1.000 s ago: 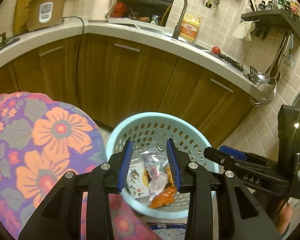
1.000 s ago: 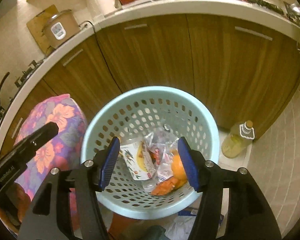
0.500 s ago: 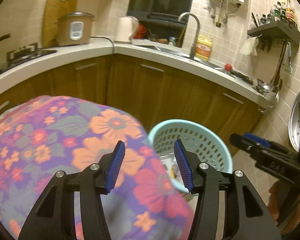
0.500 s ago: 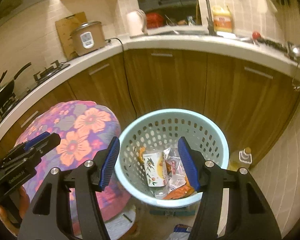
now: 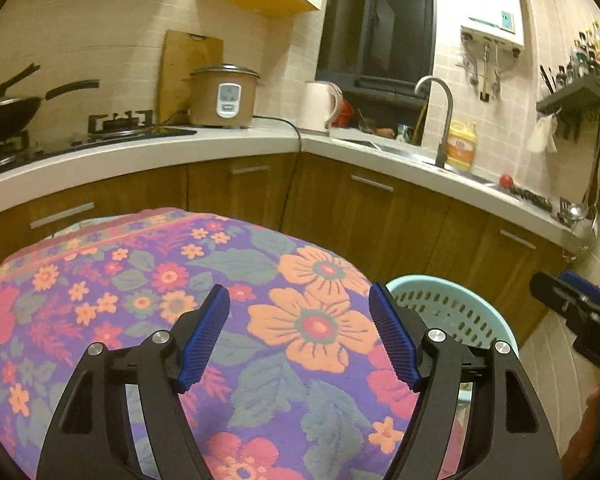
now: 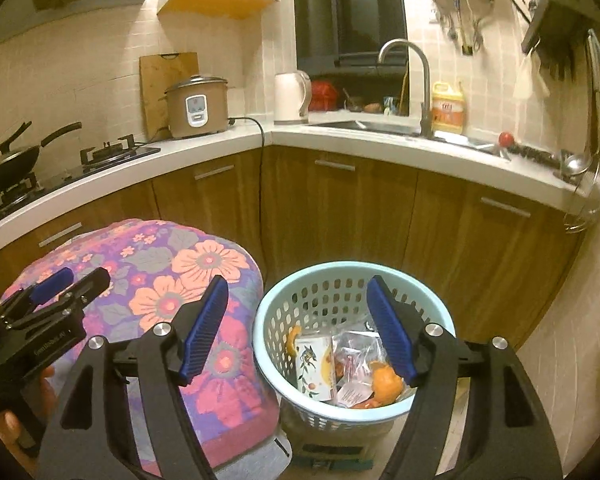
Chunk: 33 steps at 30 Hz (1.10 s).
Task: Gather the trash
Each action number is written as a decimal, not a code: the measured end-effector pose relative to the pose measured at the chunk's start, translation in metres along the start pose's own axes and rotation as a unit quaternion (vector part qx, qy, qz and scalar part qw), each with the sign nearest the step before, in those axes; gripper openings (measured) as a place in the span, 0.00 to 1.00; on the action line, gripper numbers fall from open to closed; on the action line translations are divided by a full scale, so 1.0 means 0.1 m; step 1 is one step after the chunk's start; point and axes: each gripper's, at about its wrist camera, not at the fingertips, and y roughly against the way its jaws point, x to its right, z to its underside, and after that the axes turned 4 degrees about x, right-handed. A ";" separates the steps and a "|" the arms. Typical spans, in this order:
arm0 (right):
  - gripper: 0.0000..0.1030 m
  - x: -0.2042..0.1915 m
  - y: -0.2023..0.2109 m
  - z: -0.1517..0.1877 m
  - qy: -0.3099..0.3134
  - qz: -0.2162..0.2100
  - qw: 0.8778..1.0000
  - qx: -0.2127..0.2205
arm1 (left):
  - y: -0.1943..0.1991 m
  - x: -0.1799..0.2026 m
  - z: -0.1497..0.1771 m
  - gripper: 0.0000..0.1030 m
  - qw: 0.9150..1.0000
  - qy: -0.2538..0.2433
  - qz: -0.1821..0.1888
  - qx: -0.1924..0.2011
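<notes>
In the left wrist view, we saw only the far rim of the pale blue perforated plastic basket (image 5: 448, 304); the flowered purple cloth (image 5: 180, 280) and our left gripper (image 5: 300, 336) hid its contents. The right gripper (image 5: 580, 316) was cut off at that picture's right edge. From the right wrist view, our right gripper's blue ribbed fingers (image 6: 388, 332) covered part of the trash: a printed carton (image 6: 314, 368), crinkled clear wrappers (image 6: 352, 348), orange peel (image 6: 384, 386). Labels stayed unreadable.

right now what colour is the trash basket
Light blue basket, clearest in the right wrist view.
</notes>
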 end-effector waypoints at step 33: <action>0.69 0.01 -0.07 0.10 -0.012 0.018 1.000 -0.002 | 0.04 0.03 0.05 0.81 0.999 -0.030 -0.026 0.010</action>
